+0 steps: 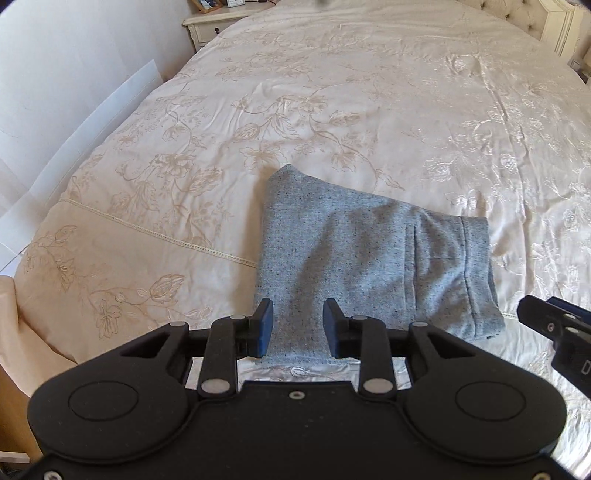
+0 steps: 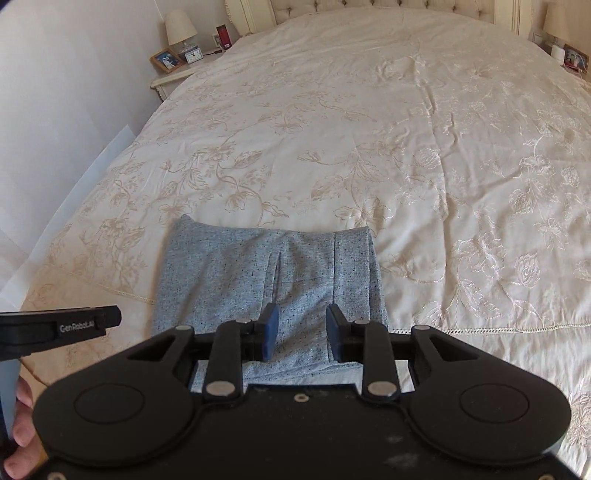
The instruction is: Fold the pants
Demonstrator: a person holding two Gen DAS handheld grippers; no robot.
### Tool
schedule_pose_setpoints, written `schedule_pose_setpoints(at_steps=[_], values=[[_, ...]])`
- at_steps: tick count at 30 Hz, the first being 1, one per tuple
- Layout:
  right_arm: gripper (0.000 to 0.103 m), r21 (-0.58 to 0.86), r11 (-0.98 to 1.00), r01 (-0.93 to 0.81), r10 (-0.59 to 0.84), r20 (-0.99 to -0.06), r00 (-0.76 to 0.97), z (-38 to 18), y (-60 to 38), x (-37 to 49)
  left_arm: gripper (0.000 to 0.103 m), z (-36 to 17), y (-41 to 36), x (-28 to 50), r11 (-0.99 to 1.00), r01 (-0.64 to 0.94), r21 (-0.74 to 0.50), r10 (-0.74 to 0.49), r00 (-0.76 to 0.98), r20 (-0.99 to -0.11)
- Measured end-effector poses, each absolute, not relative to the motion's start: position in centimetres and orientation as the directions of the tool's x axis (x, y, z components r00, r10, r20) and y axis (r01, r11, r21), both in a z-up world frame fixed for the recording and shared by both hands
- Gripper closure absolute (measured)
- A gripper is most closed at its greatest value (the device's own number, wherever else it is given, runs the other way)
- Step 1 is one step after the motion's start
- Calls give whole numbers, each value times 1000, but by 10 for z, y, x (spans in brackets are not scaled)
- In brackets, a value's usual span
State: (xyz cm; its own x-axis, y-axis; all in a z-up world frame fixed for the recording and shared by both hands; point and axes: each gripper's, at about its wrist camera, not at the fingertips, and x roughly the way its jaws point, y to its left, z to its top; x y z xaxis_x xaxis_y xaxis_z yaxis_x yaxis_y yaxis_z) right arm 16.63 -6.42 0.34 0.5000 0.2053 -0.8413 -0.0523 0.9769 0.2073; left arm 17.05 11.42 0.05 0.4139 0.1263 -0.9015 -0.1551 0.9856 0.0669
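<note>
Pants (image 1: 369, 258) lie folded beneath both downward-tilted grippers, fingers (image 1: 264, 326) apart, empty.

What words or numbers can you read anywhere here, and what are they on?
"GenRobot.AI": white print on the side of the left gripper, seen from the right wrist view; the last letters are hard to make out.
"D": one white letter on the right gripper at the edge of the left wrist view; the rest is cut off.
Clock on the nightstand: its numbers are too small to read.

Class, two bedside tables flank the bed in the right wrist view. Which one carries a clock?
The left bedside table: a clock stands on it beside the lamp; the right one shows no clock.
</note>
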Motion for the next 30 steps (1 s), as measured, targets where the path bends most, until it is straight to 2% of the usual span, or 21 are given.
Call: schedule_pose_setpoints(at_steps=[10,30], values=[[72,224,973,-50,217,-824,524,34,-64,134,63,14,108,152,986,-158,58,120,421,-899],[71,219,974,-51,213,-828,519,36,-68,121,63,17,105,137,986,-152,65,123,417,-900]])
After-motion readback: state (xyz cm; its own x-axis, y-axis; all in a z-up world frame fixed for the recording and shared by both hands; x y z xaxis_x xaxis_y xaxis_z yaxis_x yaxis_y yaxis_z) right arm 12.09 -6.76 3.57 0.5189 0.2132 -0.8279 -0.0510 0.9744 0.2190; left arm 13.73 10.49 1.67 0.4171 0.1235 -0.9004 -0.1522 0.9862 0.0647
